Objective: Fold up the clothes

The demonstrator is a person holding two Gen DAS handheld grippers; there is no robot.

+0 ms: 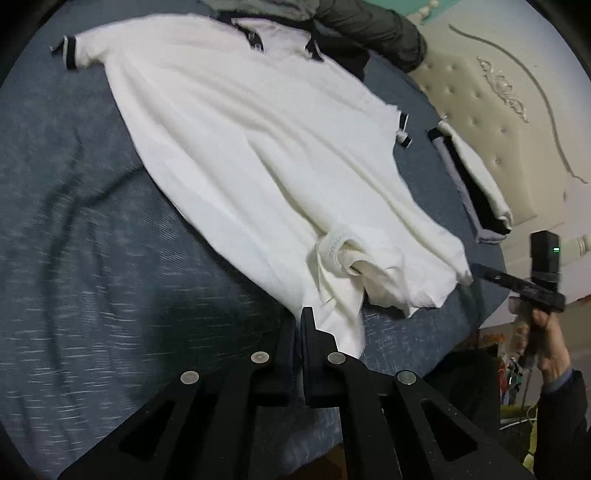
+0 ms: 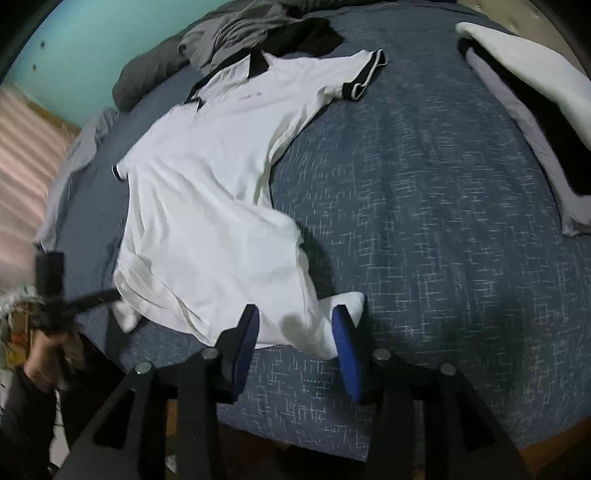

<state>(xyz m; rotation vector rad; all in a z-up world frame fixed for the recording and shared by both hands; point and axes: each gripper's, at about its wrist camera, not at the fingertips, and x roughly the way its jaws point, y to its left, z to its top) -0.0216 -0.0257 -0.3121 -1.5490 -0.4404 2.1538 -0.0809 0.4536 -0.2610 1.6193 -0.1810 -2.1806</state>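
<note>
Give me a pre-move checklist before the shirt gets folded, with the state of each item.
1. Left claw shut on the white polo shirt hem corner: ok.
2. Right claw gripping the other hem corner: not ok, open, fingers either side of the cloth.
3. Hem flat: not ok, bunched and rolled between the claws.
4. Sleeves spread: one sleeve flat, the other curled under; not ok.
5. Folded stack apart from the shirt: ok.
6. Grey clothes pile off the collar: cannot tell.

White polo shirt [image 2: 207,206] black-trimmed, blue flecked bedspread [image 2: 424,206], seemingly grey jacket [image 2: 229,29]
</note>
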